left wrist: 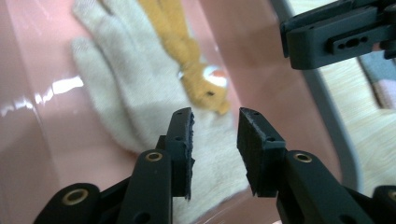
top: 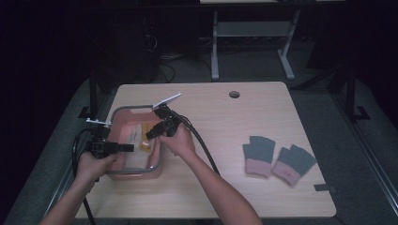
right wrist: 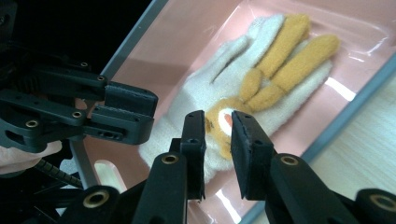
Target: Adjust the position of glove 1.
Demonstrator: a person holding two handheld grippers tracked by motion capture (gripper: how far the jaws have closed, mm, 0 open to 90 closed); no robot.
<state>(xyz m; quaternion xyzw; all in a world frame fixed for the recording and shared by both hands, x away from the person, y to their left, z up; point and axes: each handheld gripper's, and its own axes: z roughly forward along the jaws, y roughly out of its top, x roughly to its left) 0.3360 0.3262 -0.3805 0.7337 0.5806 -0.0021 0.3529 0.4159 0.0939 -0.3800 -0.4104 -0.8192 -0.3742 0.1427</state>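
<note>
Right gripper view: white glove (right wrist: 205, 100) lies flat on the floor of the pink bin (right wrist: 177, 42), with a yellow glove (right wrist: 285, 56) stacked on it, fingers pointing to 1 o'clock. Yellow cuff with a small tag sits just ahead of the right tool (right wrist: 218, 133). Its jaws stand a narrow gap apart, nothing pinched, pads not on fabric as far as I can tell.

Left gripper view: left tool (left wrist: 215, 135) hovers over the white cuff, jaws slightly parted, nothing between them, no contact visible. Yellow glove (left wrist: 187, 56) runs off toward 11 o'clock; right tool's jaw shows at 2 o'clock.

High view: bin (top: 136, 171) sits at the surface's (top: 225, 187) 9 o'clock side. Left tool (top: 126, 148) comes in from 8 o'clock, right tool (top: 151, 134) from 3 o'clock, both angled down into it. Two grey gloves with pink cuffs (top: 277, 159) lie side by side on the surface at 4 o'clock, well apart from the bin.

Progress, my read: looks like gloves get moved between bin and surface, one pair per side. Direction unclear. If unloading, the grey pair is done and the white/yellow pair is left. Both tools are poised at the cuffs, grasp not yet made. Left: close on a cuff, lift, separate the stacked pair.
</note>
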